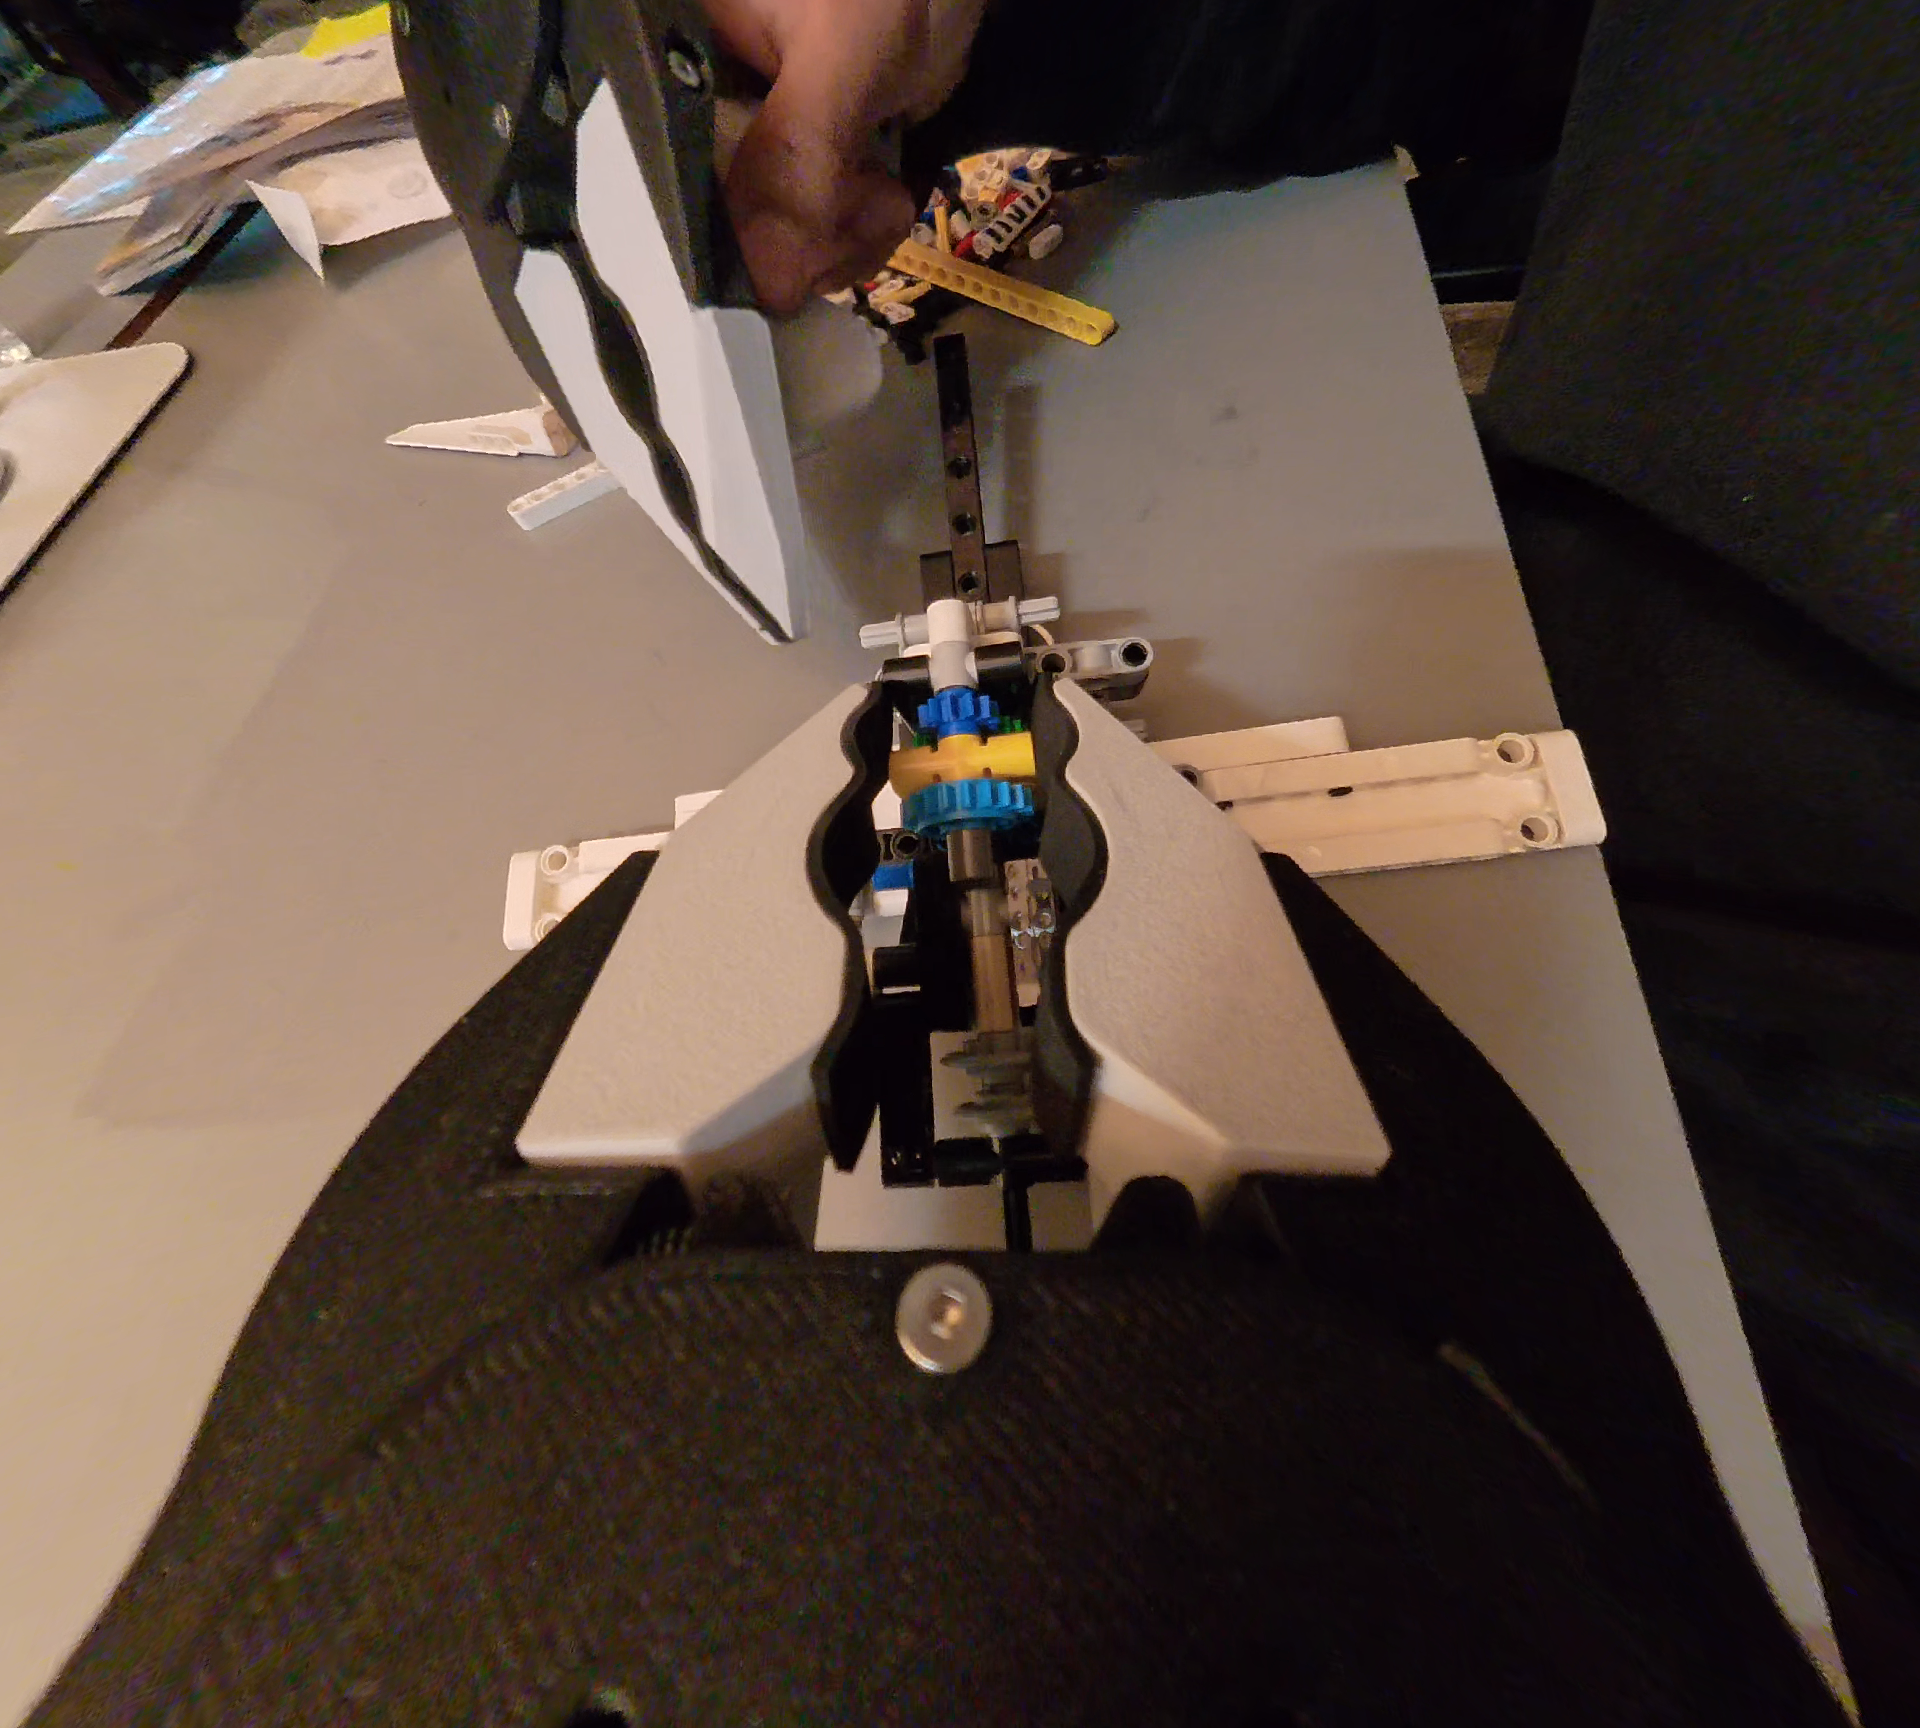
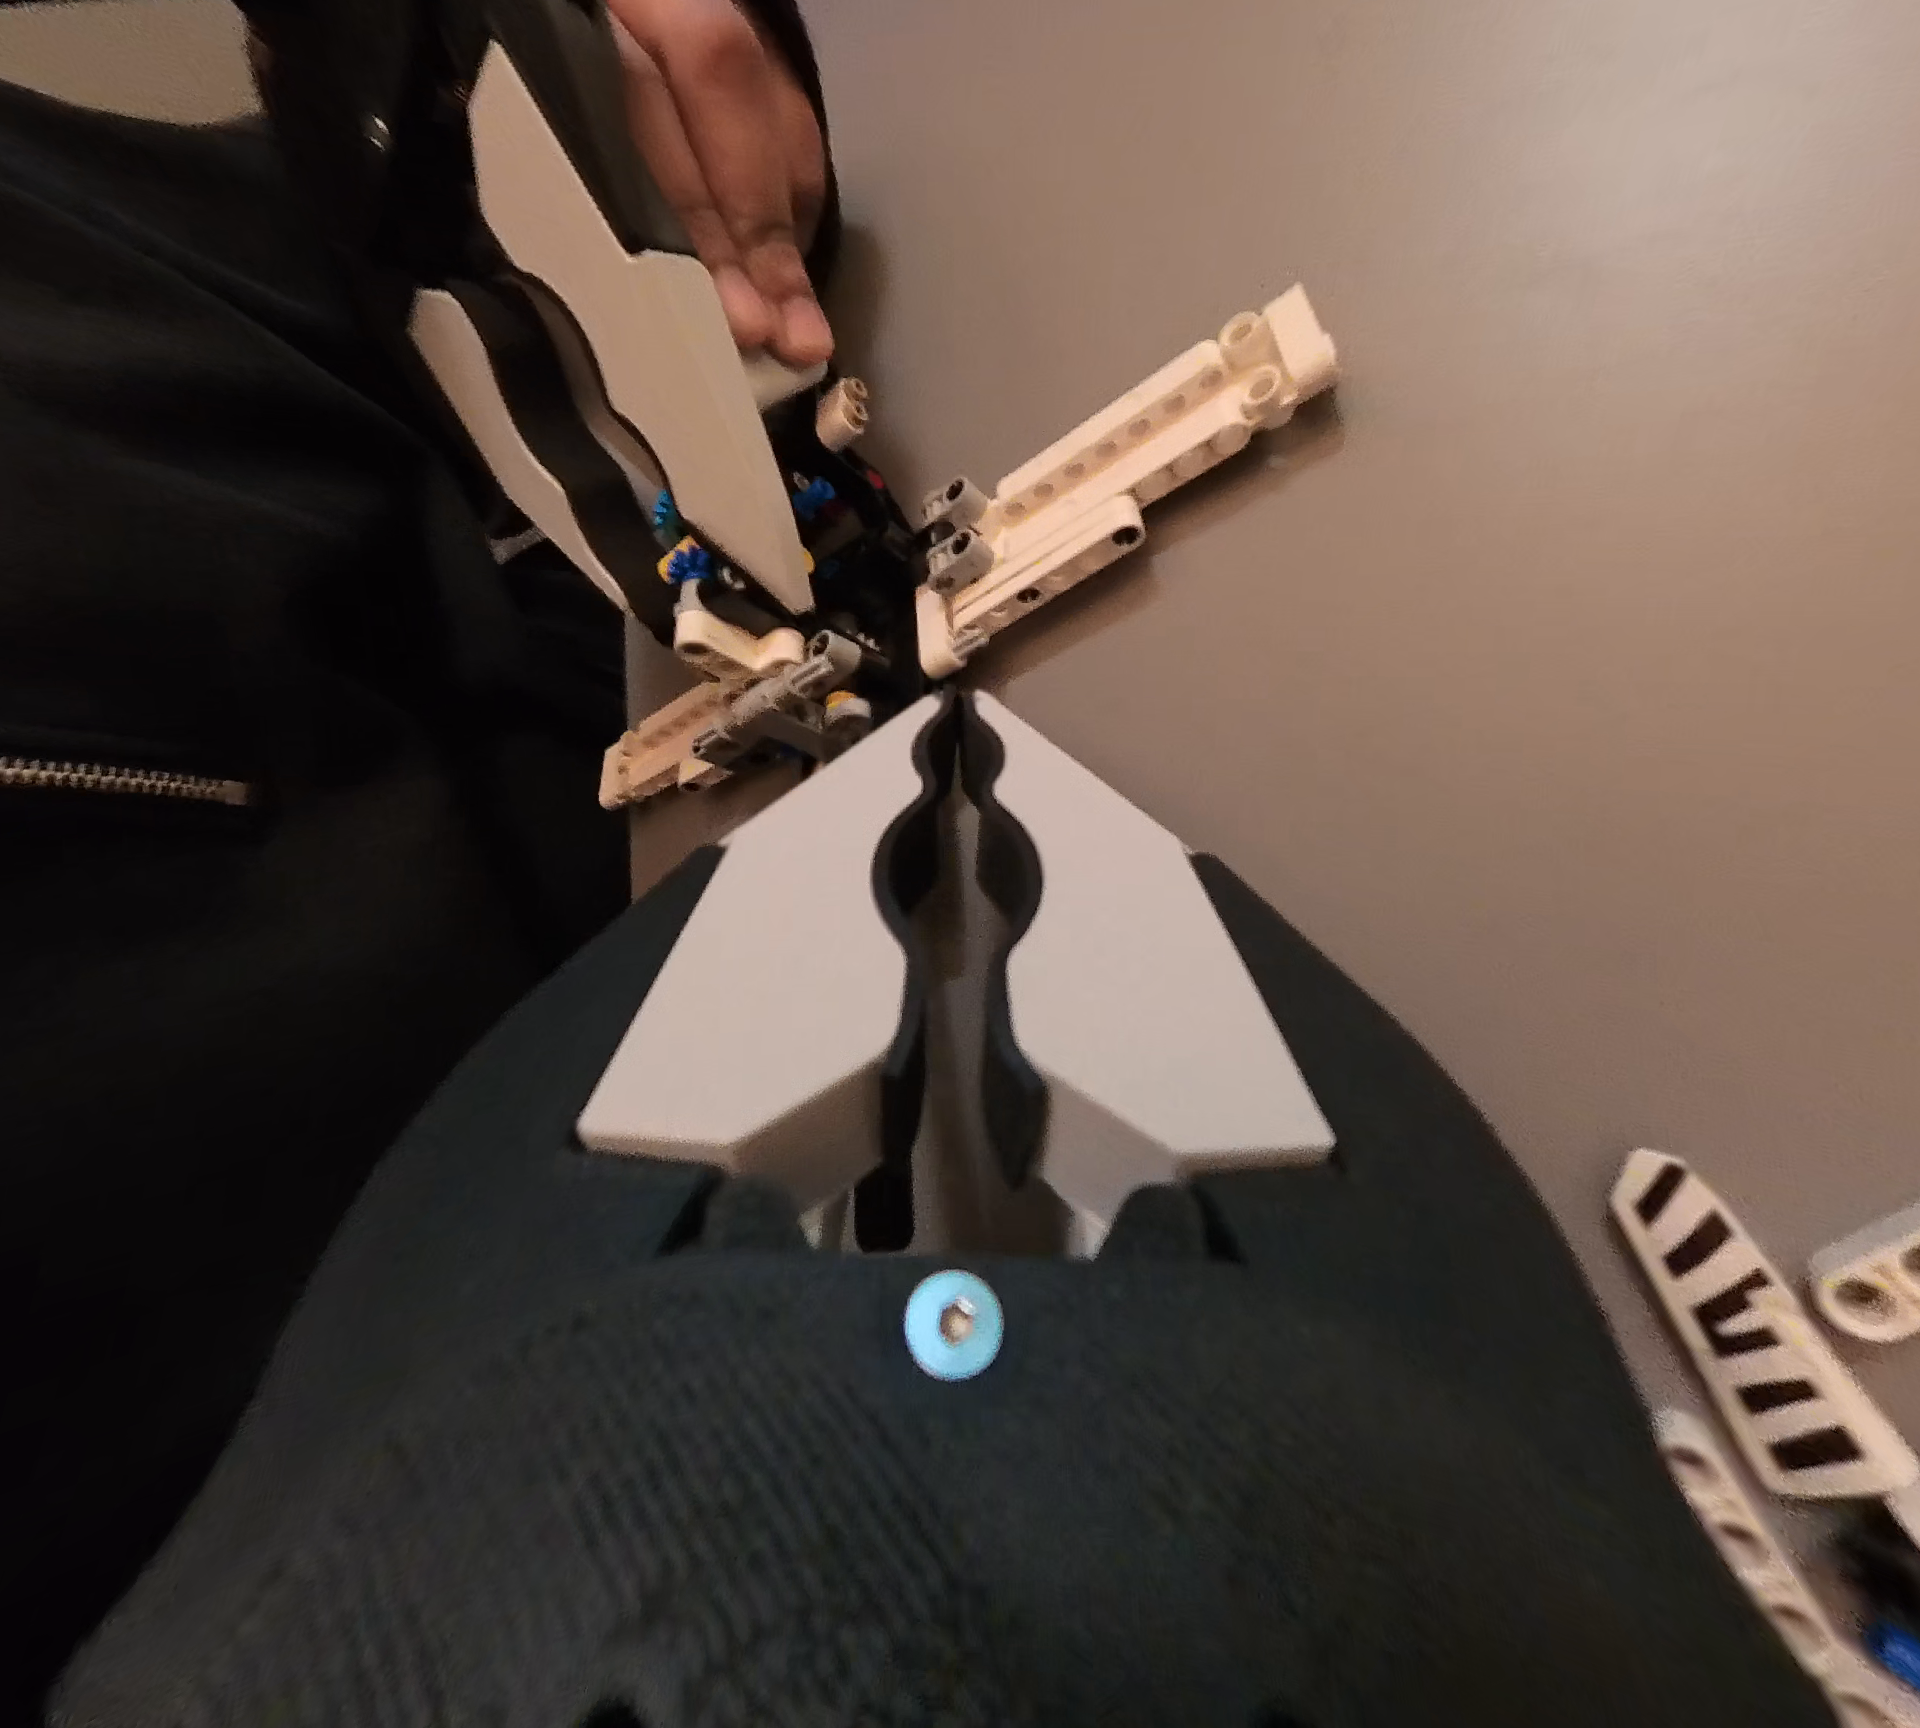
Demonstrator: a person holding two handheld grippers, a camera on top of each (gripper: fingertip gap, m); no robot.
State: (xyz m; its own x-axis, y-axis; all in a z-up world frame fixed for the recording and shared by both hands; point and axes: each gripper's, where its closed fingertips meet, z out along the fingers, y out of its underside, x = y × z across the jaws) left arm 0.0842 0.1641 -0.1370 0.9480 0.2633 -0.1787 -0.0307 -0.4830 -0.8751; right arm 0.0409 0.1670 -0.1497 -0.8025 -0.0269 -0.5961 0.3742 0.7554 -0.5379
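Grippers are working over a grey table (image 1: pixel 312 795). Left gripper (image 1: pixel 961 702) is pinching a brick-built model (image 1: pixel 971 769) around its blue and yellow gears, pads pressing both sides, near the table's edge by the person's dark clothing. Right gripper (image 2: pixel 954 699) is pressed together, holding nothing, its tip hovering just beside the model's white cross axle (image 1: pixel 956 629). Being snap-fit plastic, the model is probably light, stiff and apt to pop apart; the black frame looks the safest hold. Loose parts (image 1: pixel 987 234) are lying beyond; open table is spreading away from the person.
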